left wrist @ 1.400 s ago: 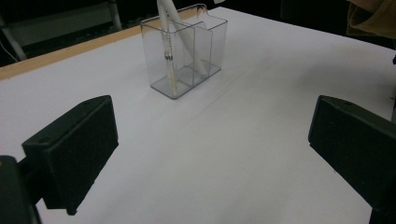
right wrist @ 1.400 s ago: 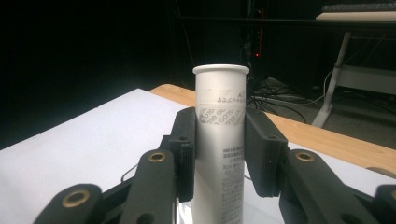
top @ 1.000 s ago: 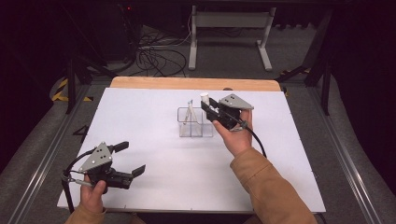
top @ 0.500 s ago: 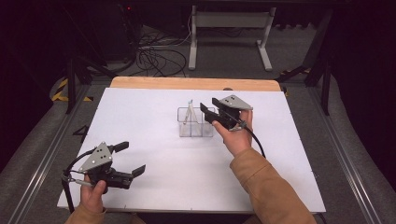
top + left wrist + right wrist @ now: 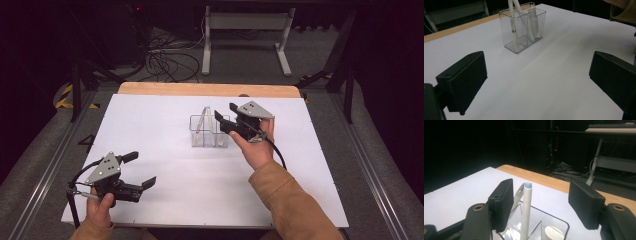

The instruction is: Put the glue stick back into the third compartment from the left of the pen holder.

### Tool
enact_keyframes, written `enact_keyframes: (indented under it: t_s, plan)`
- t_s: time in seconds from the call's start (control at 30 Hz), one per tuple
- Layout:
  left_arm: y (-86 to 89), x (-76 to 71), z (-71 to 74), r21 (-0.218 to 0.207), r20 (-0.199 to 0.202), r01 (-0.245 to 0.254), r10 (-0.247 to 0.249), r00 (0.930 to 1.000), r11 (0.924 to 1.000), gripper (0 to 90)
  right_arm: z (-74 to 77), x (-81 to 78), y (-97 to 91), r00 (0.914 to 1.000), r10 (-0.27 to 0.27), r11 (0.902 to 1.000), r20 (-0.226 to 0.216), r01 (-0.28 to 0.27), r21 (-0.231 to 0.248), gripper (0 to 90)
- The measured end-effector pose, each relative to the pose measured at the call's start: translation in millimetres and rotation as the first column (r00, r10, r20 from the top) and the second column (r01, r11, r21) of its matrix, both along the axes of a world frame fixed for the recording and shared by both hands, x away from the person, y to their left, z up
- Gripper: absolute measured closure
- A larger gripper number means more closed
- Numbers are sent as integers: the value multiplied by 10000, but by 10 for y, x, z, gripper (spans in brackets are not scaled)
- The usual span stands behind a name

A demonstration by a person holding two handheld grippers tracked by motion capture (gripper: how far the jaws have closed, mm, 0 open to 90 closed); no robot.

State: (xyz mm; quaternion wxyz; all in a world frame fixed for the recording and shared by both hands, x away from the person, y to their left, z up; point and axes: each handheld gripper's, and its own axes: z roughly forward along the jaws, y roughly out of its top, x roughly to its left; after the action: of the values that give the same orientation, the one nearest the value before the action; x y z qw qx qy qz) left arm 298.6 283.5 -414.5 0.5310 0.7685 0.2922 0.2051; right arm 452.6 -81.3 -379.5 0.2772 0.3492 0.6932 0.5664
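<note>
Under both claws lay the white table, its wooden far edge beyond them. My right gripper hung just above and beside the clear two-compartment holder, jaws spread wide, gripping nothing. My left gripper sat well apart at the near left, jaws wide and empty. Between my right jaws stood a white pen, upright; another pen leaned behind the left jaw.

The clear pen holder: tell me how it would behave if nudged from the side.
The clear holder looks thin-walled and light, so it would probably slide on the smooth white table. The tall pens lean well above its rim, so a high push might tip it. Pushing low seems safer.
</note>
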Motion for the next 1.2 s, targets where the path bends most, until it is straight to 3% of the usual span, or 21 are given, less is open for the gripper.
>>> enact_keyframes:
  t_s: [0.3,0.53,0.73,0.97,1.2]
  plan:
    - [-1,-11,-1,-69,23,-24,24,10000,10000,23,137,-202,-92,9975,619,9977,345,-609,-302,313]
    - [-3,-23,13,-87,30,-21,22,10000,10000,23,220,-380,-226,9949,888,9960,469,-883,-124,294]
    - [0,-18,9,-81,52,-48,49,10000,10000,23,219,-479,-379,9933,1101,9939,348,-1096,-151,291]
    - [-4,-16,13,-57,83,-54,54,10000,10000,23,185,-588,-554,9865,1477,9889,708,-1460,-282,270]
    - [-6,-19,16,-149,100,-44,46,9999,9999,23,97,-699,-722,9840,1680,9855,588,-1662,-338,258]
